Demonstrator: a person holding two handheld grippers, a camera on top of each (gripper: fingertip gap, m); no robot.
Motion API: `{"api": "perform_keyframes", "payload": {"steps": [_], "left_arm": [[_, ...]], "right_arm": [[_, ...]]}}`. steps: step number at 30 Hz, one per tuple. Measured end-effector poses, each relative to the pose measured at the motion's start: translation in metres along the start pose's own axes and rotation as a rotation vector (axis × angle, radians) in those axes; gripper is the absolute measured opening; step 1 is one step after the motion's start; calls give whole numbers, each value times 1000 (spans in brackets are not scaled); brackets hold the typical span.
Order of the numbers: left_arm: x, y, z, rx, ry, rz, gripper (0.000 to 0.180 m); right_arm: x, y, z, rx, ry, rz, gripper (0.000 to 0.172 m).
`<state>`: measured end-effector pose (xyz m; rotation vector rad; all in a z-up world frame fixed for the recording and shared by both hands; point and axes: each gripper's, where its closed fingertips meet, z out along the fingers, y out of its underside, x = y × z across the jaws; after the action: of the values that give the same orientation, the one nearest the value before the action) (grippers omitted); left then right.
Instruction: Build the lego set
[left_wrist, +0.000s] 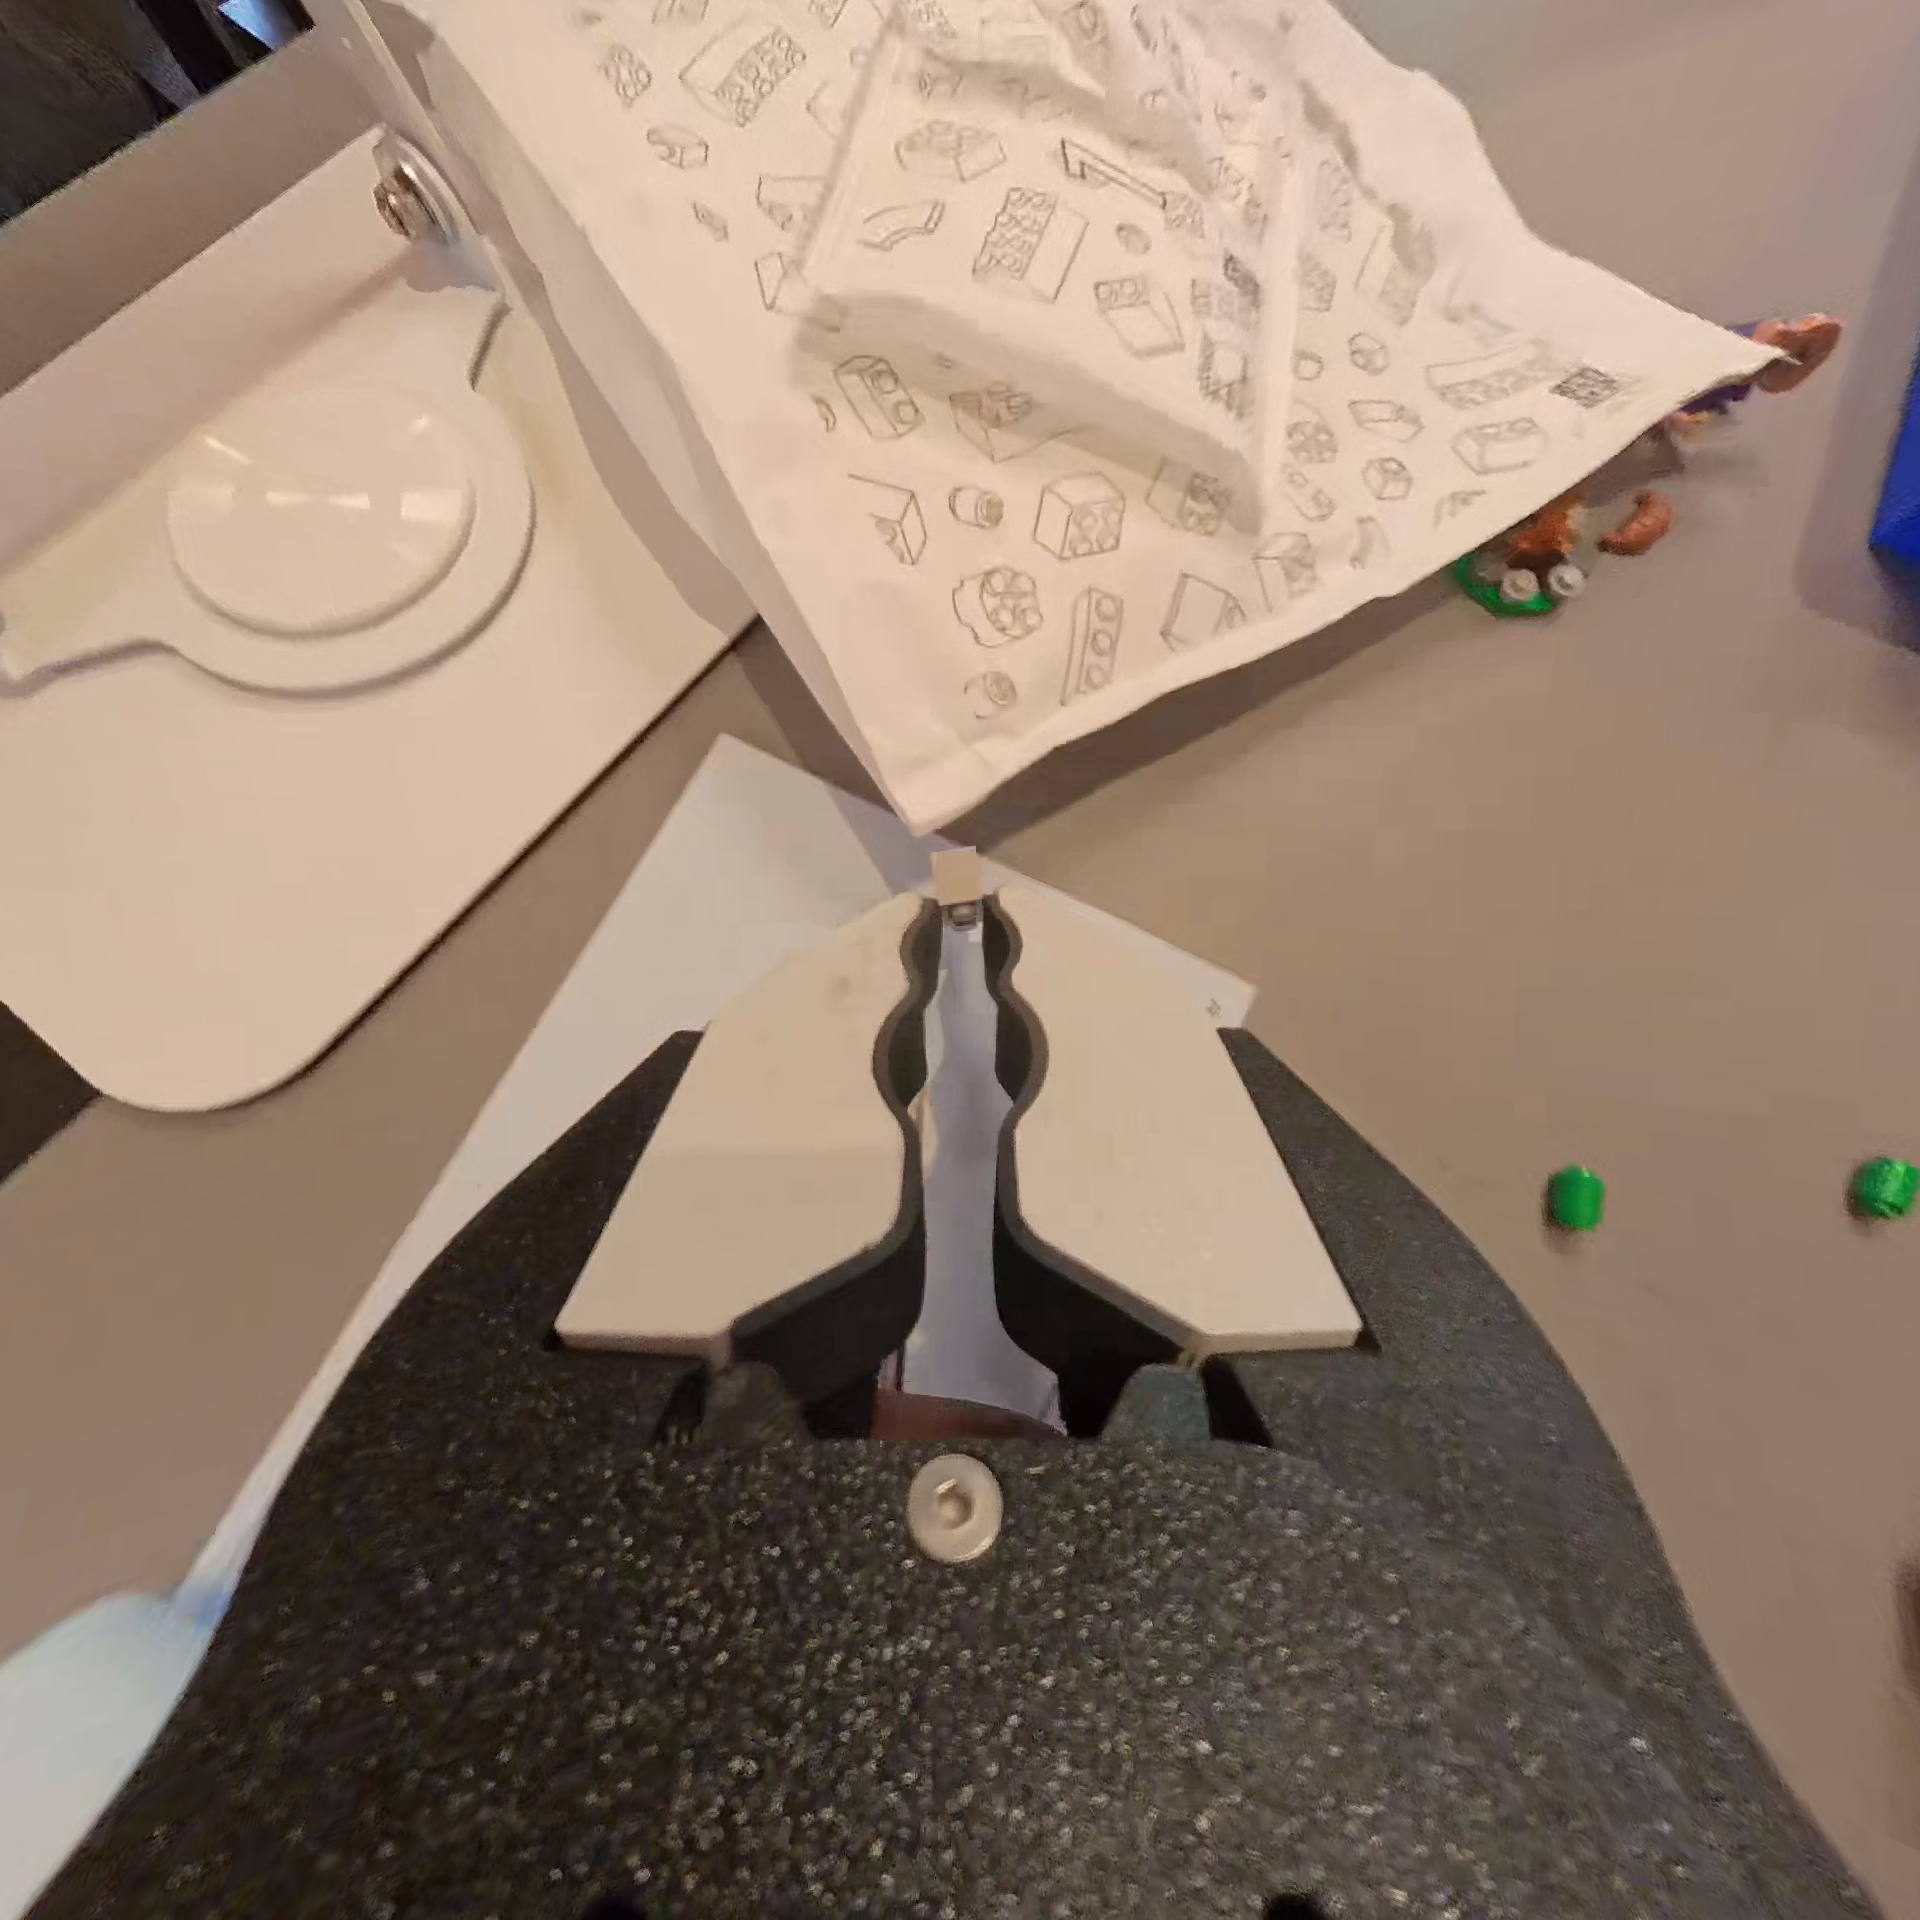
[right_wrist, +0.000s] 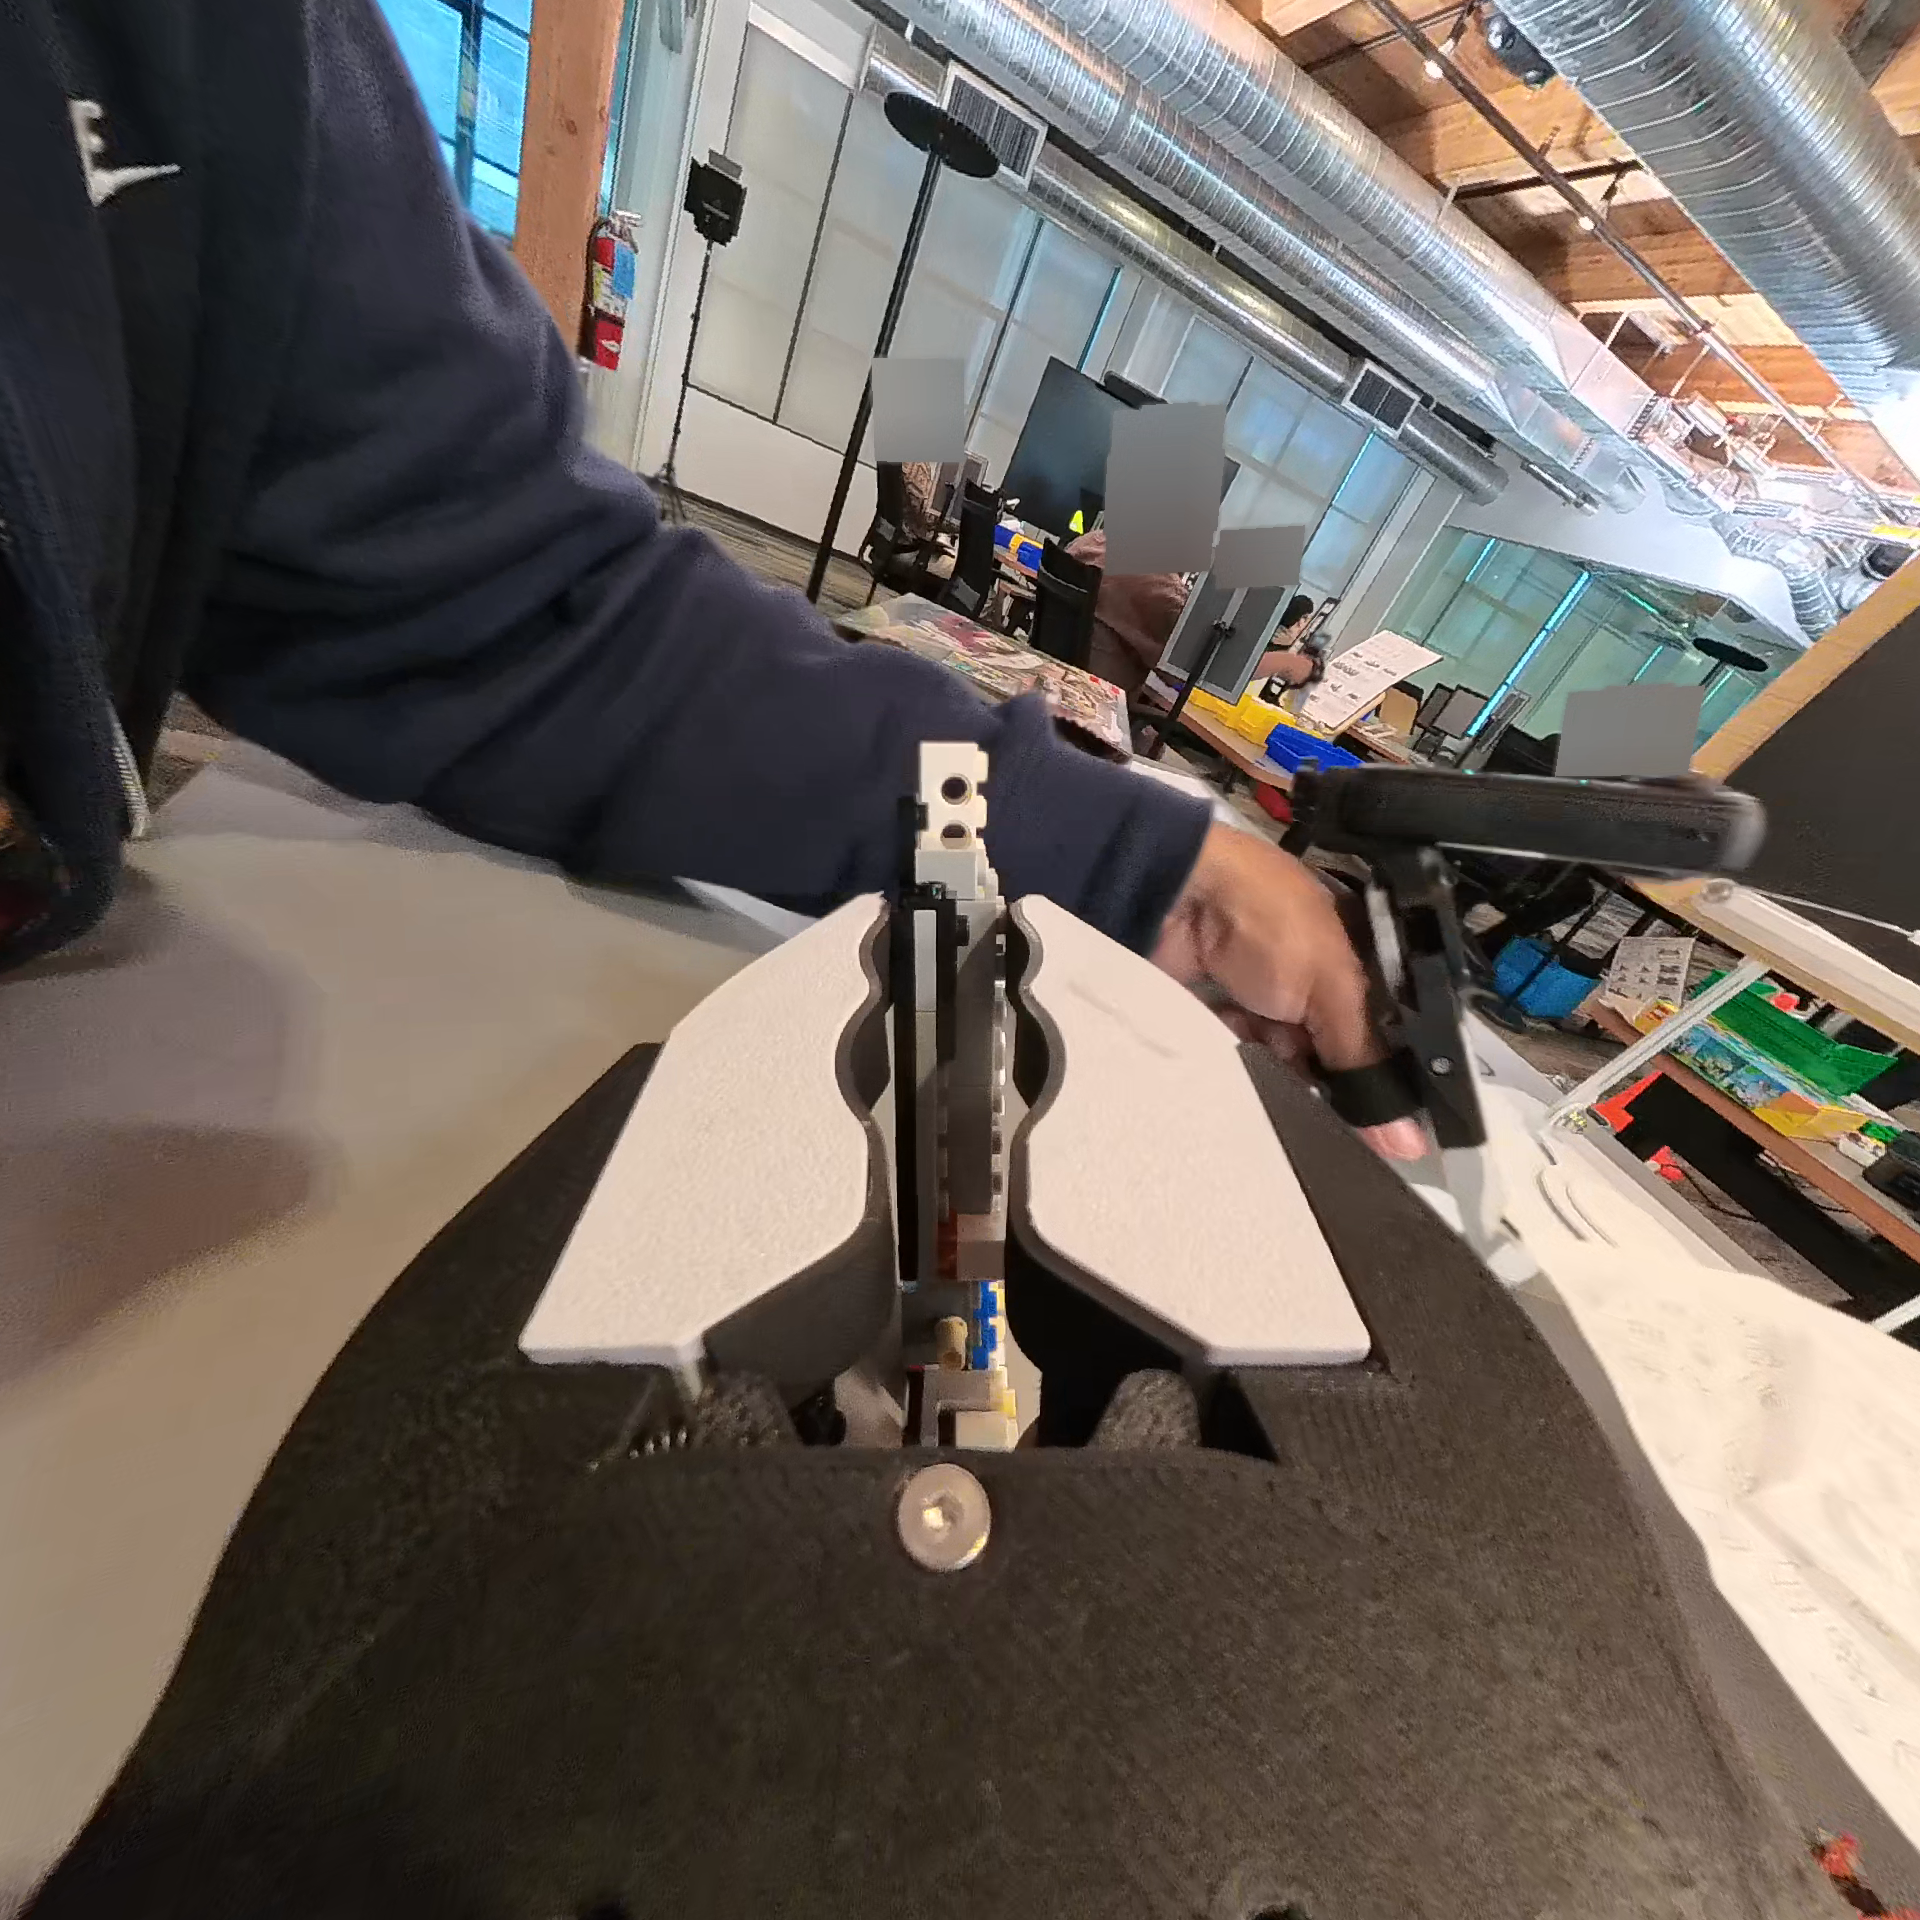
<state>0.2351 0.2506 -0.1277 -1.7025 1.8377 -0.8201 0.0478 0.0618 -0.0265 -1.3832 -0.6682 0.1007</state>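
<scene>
The left gripper (left_wrist: 958, 914) is pinching a tiny grey piece (left_wrist: 956, 876) at its tips, pointing toward the printed paper bag (left_wrist: 1039, 416) (just ahead). The right gripper (right_wrist: 951, 935) is clamping a brick assembly (right_wrist: 951, 821), long axis running along its fingers.

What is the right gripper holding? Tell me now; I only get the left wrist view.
Observer: The right gripper has its fingers closed on a brick build of grey, black and white pieces.
Operator: Describe what sticks out past the fingers.
Observer: A white piece with two round holes, standing beyond the tips.
Operator: Report what lies behind it.
Observer: A dark blue sleeve crosses behind it; its hand grips the other tool's black handle.
</scene>
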Motion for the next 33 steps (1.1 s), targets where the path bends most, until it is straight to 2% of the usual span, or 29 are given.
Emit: {"api": "perform_keyframes", "payload": {"steps": [9,15,17,23,26,29,33], "left_arm": [[39,30,-59,83,99,-6,7],[85,76,-98,47,260,44,7],[89,92,-102,63,235,125,8],[97,140,-111,2,136,544,12],[103,147,-118,5,163,585,25],[104,144,-125,20,171,508,32],[111,128,-131,101,186,461,25]], "right_arm": [[-2,0,1,-3,-1,-10,19],[-2,0,1,-6,-1,-13,19],[-3,0,2,-7,-3,-19,19],[-5,1,3,-18,-1,-43,19],[-5,1,3,-21,2,-49,19],[-5,1,2,-24,4,-55,19],[-5,1,2,-23,1,-53,19]]}}
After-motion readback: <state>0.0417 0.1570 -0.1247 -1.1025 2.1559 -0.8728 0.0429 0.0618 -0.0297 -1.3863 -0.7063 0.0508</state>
